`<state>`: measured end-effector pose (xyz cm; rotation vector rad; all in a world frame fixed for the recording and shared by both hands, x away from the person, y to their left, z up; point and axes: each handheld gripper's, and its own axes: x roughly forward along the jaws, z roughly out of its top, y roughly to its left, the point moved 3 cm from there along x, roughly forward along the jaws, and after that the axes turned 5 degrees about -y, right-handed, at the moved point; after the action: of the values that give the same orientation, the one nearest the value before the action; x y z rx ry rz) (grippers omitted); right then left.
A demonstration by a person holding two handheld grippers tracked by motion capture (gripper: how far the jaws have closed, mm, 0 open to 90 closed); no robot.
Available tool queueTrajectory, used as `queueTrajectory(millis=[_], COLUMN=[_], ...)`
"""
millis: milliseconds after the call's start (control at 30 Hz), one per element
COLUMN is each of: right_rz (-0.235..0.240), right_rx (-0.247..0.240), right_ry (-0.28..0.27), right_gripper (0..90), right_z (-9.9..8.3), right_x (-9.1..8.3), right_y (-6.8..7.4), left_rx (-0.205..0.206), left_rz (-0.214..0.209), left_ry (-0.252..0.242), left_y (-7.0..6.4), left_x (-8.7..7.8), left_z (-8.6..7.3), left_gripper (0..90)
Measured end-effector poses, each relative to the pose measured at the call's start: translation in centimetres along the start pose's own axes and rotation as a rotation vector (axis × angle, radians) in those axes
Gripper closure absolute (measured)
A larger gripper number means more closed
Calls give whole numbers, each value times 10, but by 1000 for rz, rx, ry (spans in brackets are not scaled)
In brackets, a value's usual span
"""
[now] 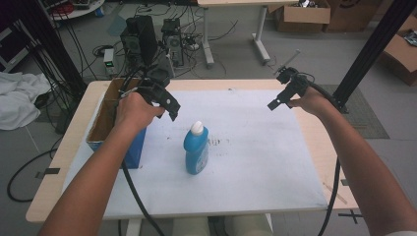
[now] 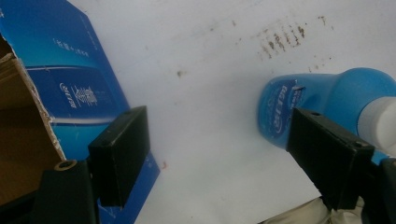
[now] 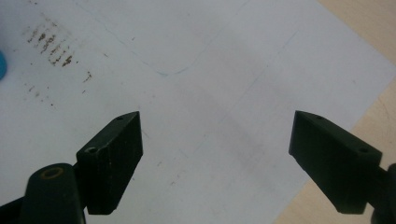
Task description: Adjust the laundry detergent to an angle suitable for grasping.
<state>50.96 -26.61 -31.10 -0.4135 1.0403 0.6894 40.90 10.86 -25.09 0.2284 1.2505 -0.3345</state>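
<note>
Over at nine o'clock on the surface (image 1: pixel 295 167) sits an open cardboard box (image 1: pixel 105 115) with blue printed sides, hard against the left edge of the white sheet (image 1: pixel 255 147) that covers most of the top. Right above the box's near corner hangs the left gripper (image 1: pixel 169 105), gripped in the person's left hand (image 1: pixel 135 110), its fingers (image 2: pixel 121 154) released and spread wide, nothing between them. From the left gripper view, one finger lies over the blue wall of the box and the other over the shoulder of the bottle, with bare white sheet in the gap. Now to the centre: a blue bottle (image 1: pixel 196 150) with a white cap stands upright, well apart from the box, just at five o'clock from the left gripper. Faint brown smudges (image 1: pixel 216 142) mark the sheet just beside it at three o'clock. Swinging on to two o'clock, the right gripper (image 1: pixel 275 103) hovers over the far right part of the sheet, held in the right hand (image 1: pixel 307 101), well clear of the bottle. Its fingers (image 3: pixel 114 158) are released too, set far apart over empty white sheet, with the pale wooden edge showing beside them.
</note>
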Motion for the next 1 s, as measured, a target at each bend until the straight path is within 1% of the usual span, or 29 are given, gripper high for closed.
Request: queueTrajectory(millis=[133, 333, 600, 833, 1000], right_rz=[-5, -10, -9, -11, -15], right_rx=[2, 7, 5, 4, -5], right_ry=[-2, -6, -14, -13, -11], right_gripper=[175, 173, 173, 173, 172], right_z=[0, -3, -5, -5, -7], right_x=[-3, -6, -10, -9, -10], right_y=[0, 0, 1, 2, 2], left_rx=[-5, -5, -1, 1, 0], left_rz=[3, 8, 15, 20, 23], left_ry=[-7, -21, -26, -16, -25], left_y=[0, -4, -6, -7, -9], left_x=[-2, -6, -7, -5, -7], left_z=[0, 0, -1, 0, 1], left_gripper=[222, 218, 218, 219, 218])
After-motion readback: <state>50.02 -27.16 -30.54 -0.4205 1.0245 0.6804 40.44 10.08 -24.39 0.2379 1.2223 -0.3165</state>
